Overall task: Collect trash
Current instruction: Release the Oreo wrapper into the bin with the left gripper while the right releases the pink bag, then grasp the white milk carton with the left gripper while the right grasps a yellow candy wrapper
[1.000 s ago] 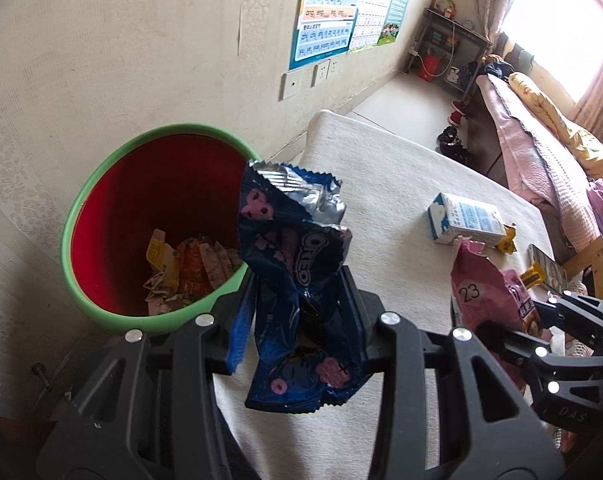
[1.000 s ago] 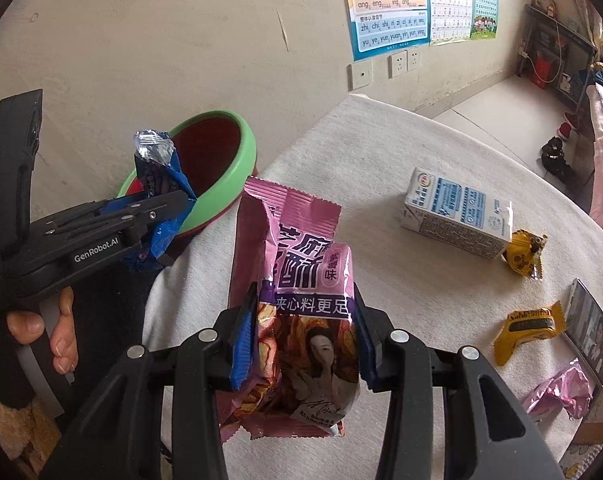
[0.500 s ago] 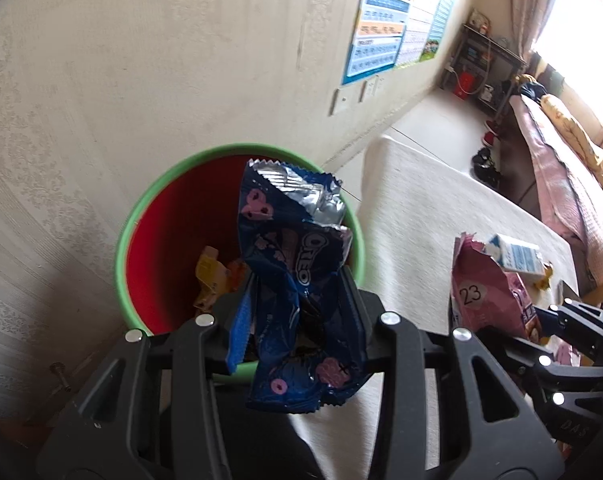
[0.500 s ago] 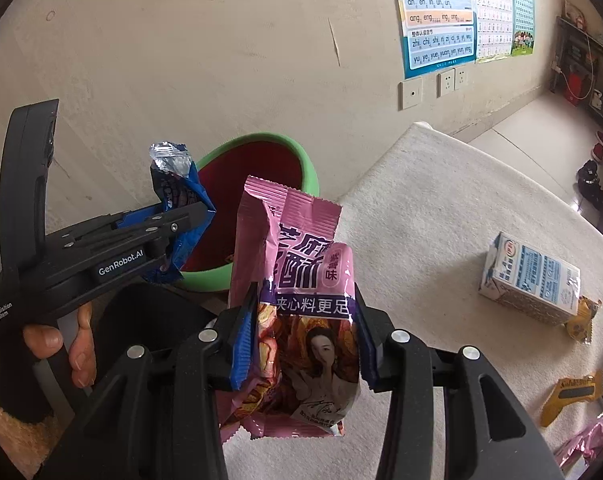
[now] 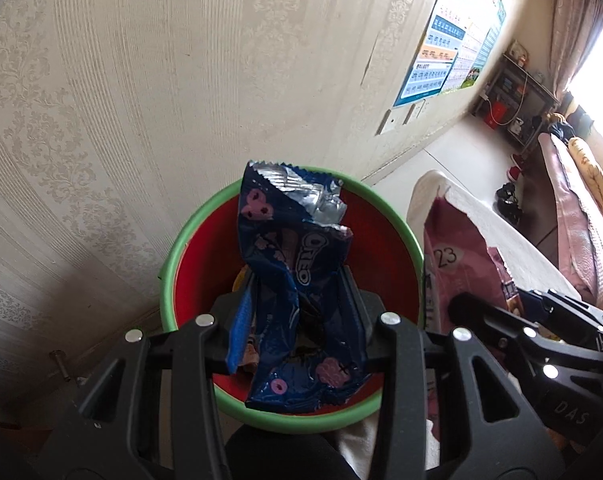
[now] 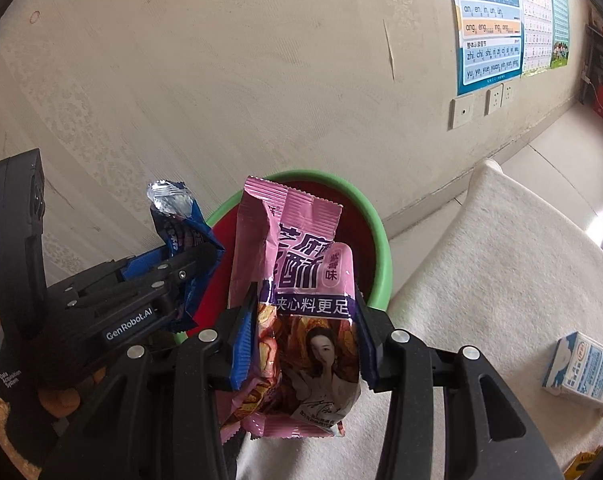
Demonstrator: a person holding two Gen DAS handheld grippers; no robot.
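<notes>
Nearest in the left wrist view we see the left gripper, its jaws clamped on a crumpled blue Oreo wrapper that stands upright between the blue pads, torn silver top uppermost. Directly behind and below the wrapper lies the trash bin, red inside with a green rim; the wrapper hangs over the bin's mouth. We can make out scraps of yellow packaging inside the bin, mostly hidden by the wrapper.

In the right wrist view we see the right gripper, its jaws clamped on a pink snack bag with a portrait printed on its lower half. This bag is held over the near edge of the trash bin, beside the Oreo wrapper, which sits toward the bin's left side as this camera shows it. The left gripper appears there from the side, with part of the person's hand beneath it.

To the right of the bin stands the worktop, covered in a cream cloth, its corner close to the bin's rim. Farther right of the bin on this worktop lies a blue-and-white milk carton. Behind the bin rises the patterned wall, carrying a pinyin chart and wall sockets up and to the bin's right.
</notes>
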